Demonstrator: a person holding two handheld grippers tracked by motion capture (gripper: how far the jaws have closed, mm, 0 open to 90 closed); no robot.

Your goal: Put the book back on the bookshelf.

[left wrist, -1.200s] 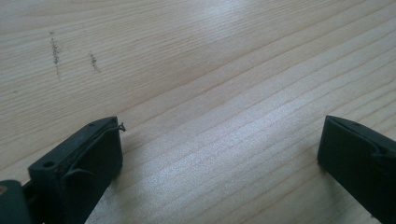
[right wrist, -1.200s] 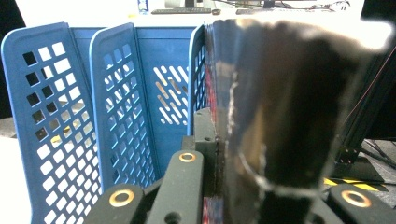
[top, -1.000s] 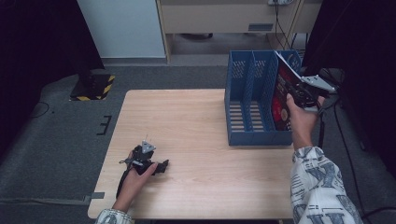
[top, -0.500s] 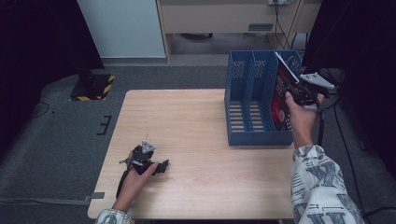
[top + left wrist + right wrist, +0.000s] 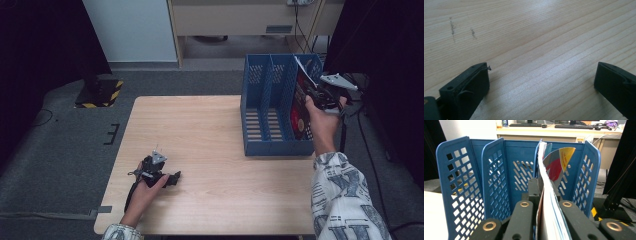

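Observation:
A blue file holder [image 5: 265, 100] with three compartments stands at the table's right side. A thin magazine [image 5: 300, 107] with a red and yellow cover stands tilted in its rightmost compartment. My right gripper [image 5: 312, 92] is shut on the magazine's near edge, above the holder's right wall. In the right gripper view the magazine [image 5: 555, 165] runs up between the jaws of the right gripper [image 5: 544, 185], facing the holder [image 5: 494, 170]. My left gripper [image 5: 175, 177] lies on the table near its front left, held in a hand. Its jaws are wide open over bare wood, as the left gripper [image 5: 541, 80] shows in its own view.
The light wooden table [image 5: 200, 130] stands on grey carpet. A desk front [image 5: 240, 20] and a white panel [image 5: 130, 30] are beyond it. A yellow-and-black striped base [image 5: 100, 92] sits on the floor at the left. Dark stands and cables [image 5: 370, 125] are at the right.
The right hand, with the magazine in its gripper, has edged slightly upward in the picture at the holder's right compartment. The left hand and its gripper have not moved.

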